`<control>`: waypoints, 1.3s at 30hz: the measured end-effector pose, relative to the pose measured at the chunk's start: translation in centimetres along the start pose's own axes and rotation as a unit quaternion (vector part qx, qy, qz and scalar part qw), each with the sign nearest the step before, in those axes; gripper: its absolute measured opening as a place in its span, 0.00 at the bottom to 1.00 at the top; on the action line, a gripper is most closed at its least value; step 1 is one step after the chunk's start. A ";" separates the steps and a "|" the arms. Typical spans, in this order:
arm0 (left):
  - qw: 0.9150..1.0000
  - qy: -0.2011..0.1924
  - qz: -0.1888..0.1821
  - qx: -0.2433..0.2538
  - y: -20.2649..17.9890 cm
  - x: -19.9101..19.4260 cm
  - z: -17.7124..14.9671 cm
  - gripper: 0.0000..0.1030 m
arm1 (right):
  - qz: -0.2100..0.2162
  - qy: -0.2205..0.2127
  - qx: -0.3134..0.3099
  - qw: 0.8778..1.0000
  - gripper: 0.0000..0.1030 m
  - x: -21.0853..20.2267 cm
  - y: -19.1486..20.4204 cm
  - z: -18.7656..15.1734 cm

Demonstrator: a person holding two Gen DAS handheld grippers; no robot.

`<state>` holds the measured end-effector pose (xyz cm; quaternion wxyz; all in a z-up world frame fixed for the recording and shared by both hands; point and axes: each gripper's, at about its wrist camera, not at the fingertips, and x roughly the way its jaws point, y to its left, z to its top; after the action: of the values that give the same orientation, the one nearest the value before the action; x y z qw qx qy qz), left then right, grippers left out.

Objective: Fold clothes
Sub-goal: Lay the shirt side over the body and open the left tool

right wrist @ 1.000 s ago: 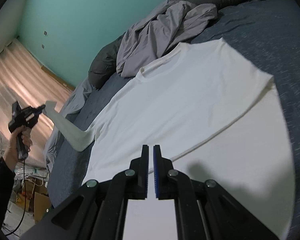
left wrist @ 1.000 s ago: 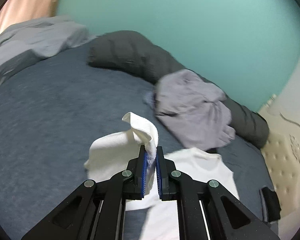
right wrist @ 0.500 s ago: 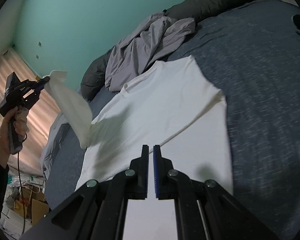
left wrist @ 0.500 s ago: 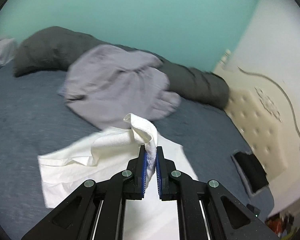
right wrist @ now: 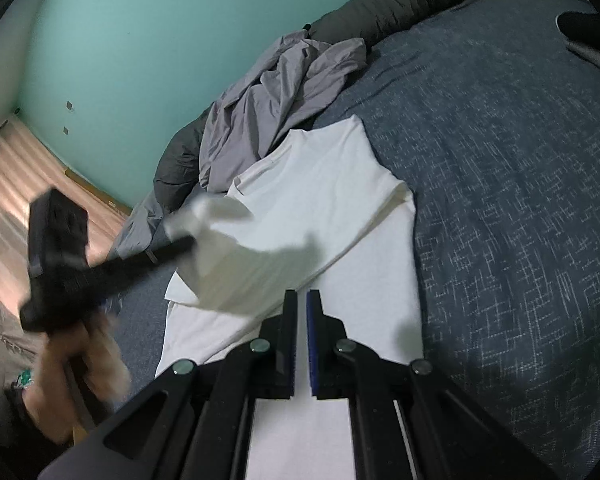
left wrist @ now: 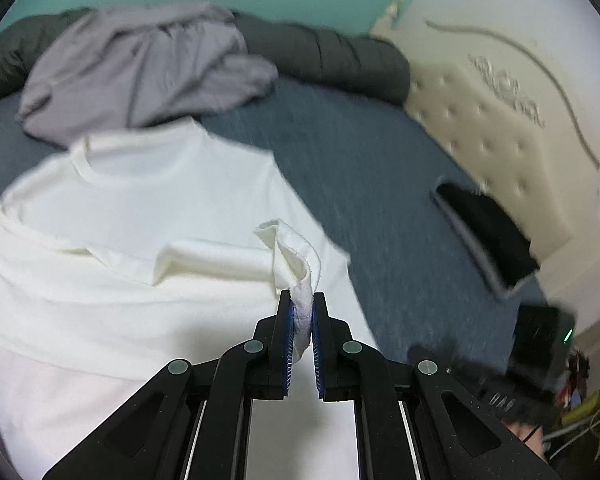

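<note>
Overhead, white cotton T-shirt [left wrist: 148, 216] sleeve clamped in left gripper [left wrist: 301, 312], carried above shirt body, right gripper [right wrist: 301, 312] held nearly closed, empty, over blue-grey bed [right wrist: 500, 160].

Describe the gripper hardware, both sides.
Both match: the left gripper and right gripper are matte black angular linkages with round silver pivot pins, triangular cutouts and blue ribbed pads on the fingers. From the right wrist, the left unit's black boxy body is blurred.
</note>
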<state>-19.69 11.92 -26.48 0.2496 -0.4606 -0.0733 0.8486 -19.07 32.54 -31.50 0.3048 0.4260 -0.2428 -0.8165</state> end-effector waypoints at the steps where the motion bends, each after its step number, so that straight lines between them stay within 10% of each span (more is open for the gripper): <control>1: 1.000 0.008 0.003 0.001 0.0 0.7 -0.9 0.09 | -0.001 0.002 0.001 1.000 0.04 0.2 0.0 0.0; 7: 0.999 0.038 0.015 -0.007 1.3 3.3 -4.4 0.12 | -0.003 0.016 0.004 1.000 0.04 1.5 0.2 -0.2; 11: 0.999 0.039 0.019 -0.018 2.5 3.0 -5.1 0.43 | -0.003 0.025 0.004 1.000 0.08 2.5 0.5 -0.3; 14: 0.999 0.026 0.023 -0.017 3.5 1.5 -5.3 0.43 | -0.003 0.030 0.004 1.000 0.29 3.2 0.7 -0.4; 27: 0.993 -0.025 0.084 -0.079 13.6 -4.9 -9.9 0.47 | -0.018 0.055 -0.034 0.998 0.61 7.5 3.9 -0.3; 39: 0.992 -0.033 0.095 -0.081 16.6 -6.0 -12.3 0.47 | -0.086 0.080 -0.064 0.991 0.61 11.1 4.8 -1.0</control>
<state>-12.84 -6.67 -34.84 0.1272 -0.4559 -0.1064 0.8744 -21.83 21.27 -34.91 0.2783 0.4887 -0.1274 -0.8170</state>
